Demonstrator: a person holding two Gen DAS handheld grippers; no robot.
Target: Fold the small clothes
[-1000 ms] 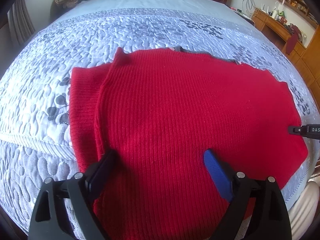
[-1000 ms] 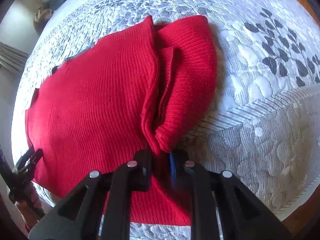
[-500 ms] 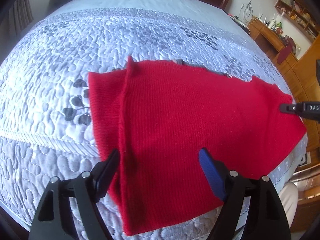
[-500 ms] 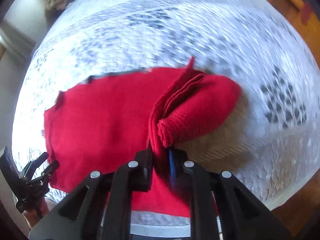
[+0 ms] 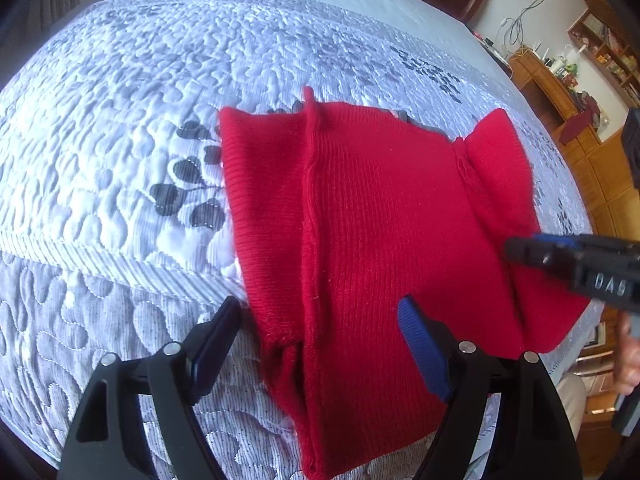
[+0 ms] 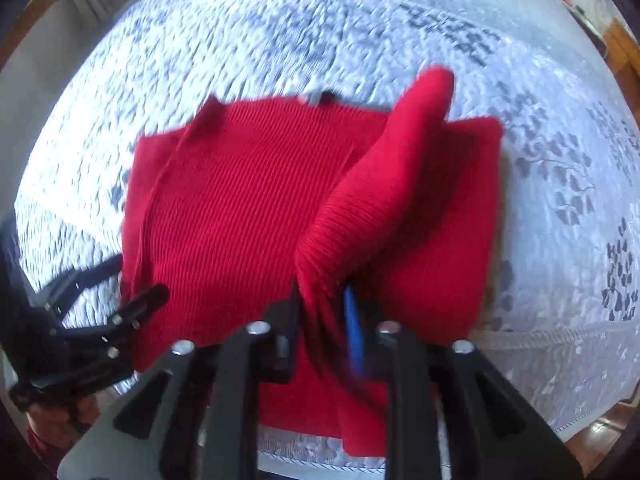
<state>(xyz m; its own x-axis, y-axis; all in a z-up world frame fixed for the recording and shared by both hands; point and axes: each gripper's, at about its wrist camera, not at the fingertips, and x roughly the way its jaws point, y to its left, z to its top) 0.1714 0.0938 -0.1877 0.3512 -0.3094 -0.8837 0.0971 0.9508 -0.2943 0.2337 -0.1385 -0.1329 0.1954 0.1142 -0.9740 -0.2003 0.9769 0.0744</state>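
A red knit sweater lies flat on the quilted bed, its left sleeve folded in along the body. My left gripper hovers open above the sweater's lower left part, one finger over the quilt and the blue pad over the cloth, with nothing gripped. My right gripper has the bunched right sleeve between its jaws, drawn in over the body. Those jaws are opening while the sleeve still sits between the pads. From the left wrist view, the right gripper reaches in over the sweater's right side.
A grey-white quilt with a leaf print covers the bed, and its near edge runs just below the sweater's hem. Wooden furniture with small items stands beyond the bed's far right corner. A person's hand shows at the right edge.
My right gripper has carried the right sleeve inward over the sweater's body. My left gripper has drawn back toward the left, so the folded left side now lies between its fingers.
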